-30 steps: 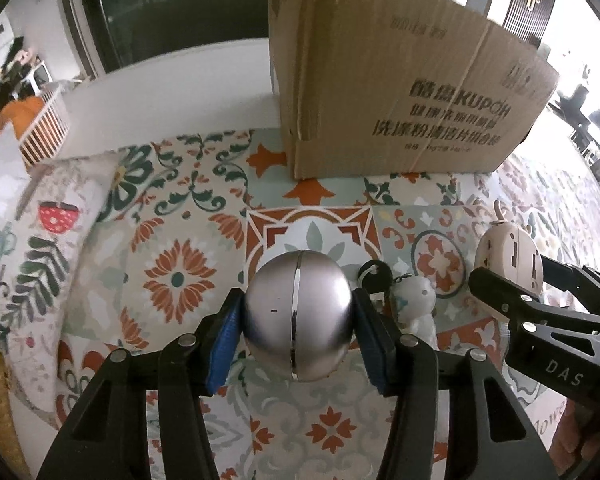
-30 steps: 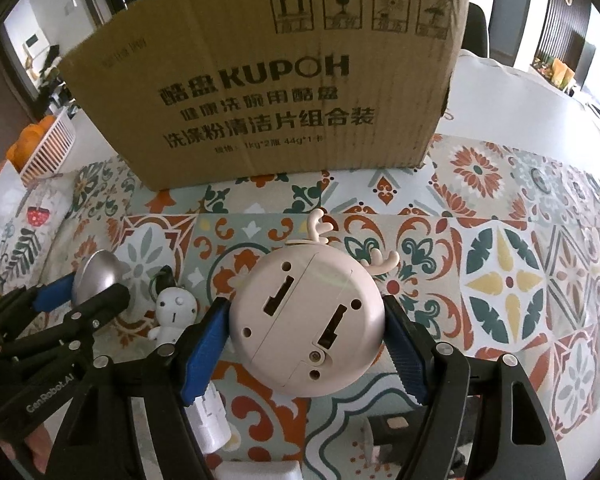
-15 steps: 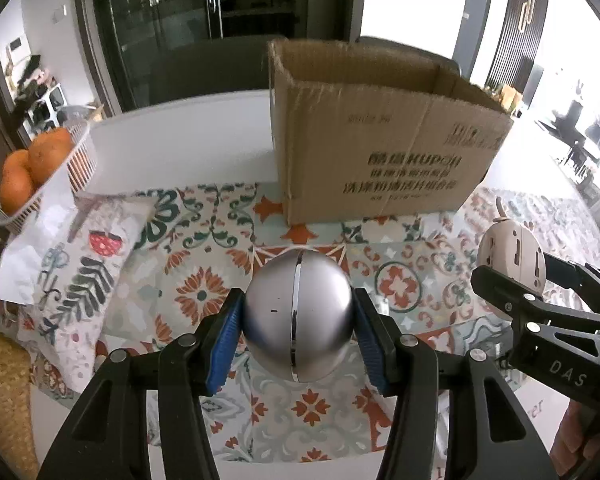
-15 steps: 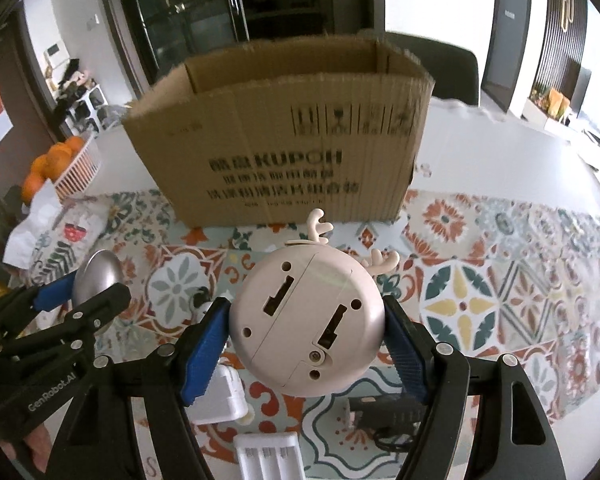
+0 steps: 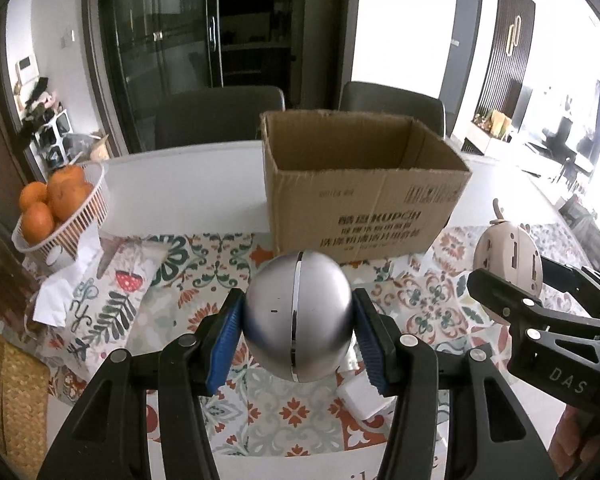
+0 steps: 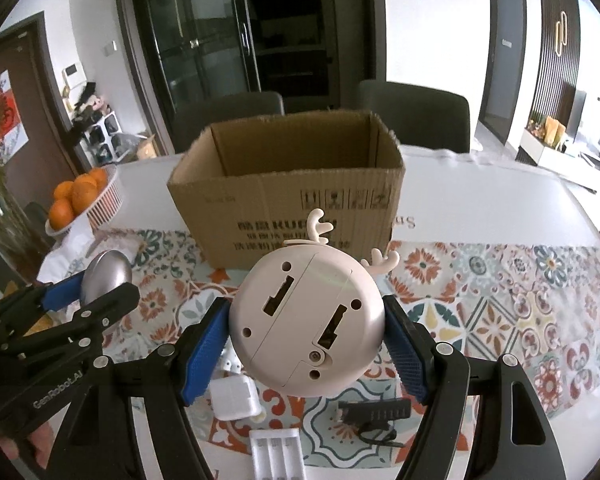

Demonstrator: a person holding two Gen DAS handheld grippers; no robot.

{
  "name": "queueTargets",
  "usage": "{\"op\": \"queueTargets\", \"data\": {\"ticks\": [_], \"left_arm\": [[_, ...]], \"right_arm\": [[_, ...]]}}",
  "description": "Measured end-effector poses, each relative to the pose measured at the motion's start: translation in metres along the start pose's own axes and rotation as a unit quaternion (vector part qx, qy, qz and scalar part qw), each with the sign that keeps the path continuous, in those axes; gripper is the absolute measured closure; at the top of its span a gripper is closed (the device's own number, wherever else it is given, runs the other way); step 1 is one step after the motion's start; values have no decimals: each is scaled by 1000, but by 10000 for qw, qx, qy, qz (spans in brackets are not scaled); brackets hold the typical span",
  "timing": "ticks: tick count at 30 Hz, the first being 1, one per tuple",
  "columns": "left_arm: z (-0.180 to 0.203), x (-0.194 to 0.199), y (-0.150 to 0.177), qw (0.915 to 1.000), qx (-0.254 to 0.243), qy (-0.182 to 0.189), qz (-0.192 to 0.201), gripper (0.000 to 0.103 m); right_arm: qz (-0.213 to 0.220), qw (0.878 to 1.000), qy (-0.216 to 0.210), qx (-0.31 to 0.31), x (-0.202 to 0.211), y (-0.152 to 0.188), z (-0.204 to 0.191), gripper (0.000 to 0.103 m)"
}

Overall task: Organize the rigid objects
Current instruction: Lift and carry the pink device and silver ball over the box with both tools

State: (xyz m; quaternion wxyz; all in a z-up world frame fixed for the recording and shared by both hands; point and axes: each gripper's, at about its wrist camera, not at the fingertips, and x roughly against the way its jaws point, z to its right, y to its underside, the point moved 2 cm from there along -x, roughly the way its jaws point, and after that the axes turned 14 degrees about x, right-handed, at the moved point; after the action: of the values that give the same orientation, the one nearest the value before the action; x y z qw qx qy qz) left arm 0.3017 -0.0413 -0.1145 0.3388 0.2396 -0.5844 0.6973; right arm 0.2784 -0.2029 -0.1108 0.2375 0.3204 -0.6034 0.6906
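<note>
A: What has changed since a second ago?

B: Both grippers have risen. The cardboard box now sits lower in both views and its open top shows; earlier only its printed wall filled the far side.

A: The left wrist view?

B: The left gripper pinches the silver ball between its blue pads, above the patterned cloth. The ball's dark seam runs vertically, near to far over the top. The box stands just beyond it, printed wall facing us. At the right the right gripper holds the beige round toy, near the box's right corner. A basket of oranges stands far left. A white charger block lies on the cloth beneath the ball.

A: And the right wrist view?

B: The right gripper clamps the beige round toy by its sides, flat slotted underside facing the camera, antlers pointing up toward the box. At the left, the left gripper grips the silver ball. A white charger block, a white battery tray and a black clip with cable lie on the near cloth.
</note>
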Motion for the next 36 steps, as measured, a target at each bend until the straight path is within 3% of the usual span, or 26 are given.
{"op": "queueTargets", "data": {"ticks": [17, 36], "left_arm": [[22, 37, -40, 9981, -174, 197, 564, 50], [35, 34, -86, 9959, -133, 446, 772, 50]], "right_arm": [[593, 9982, 95, -54, 41, -32, 12, 28], [1015, 9945, 242, 17, 50, -80, 24, 28]]}}
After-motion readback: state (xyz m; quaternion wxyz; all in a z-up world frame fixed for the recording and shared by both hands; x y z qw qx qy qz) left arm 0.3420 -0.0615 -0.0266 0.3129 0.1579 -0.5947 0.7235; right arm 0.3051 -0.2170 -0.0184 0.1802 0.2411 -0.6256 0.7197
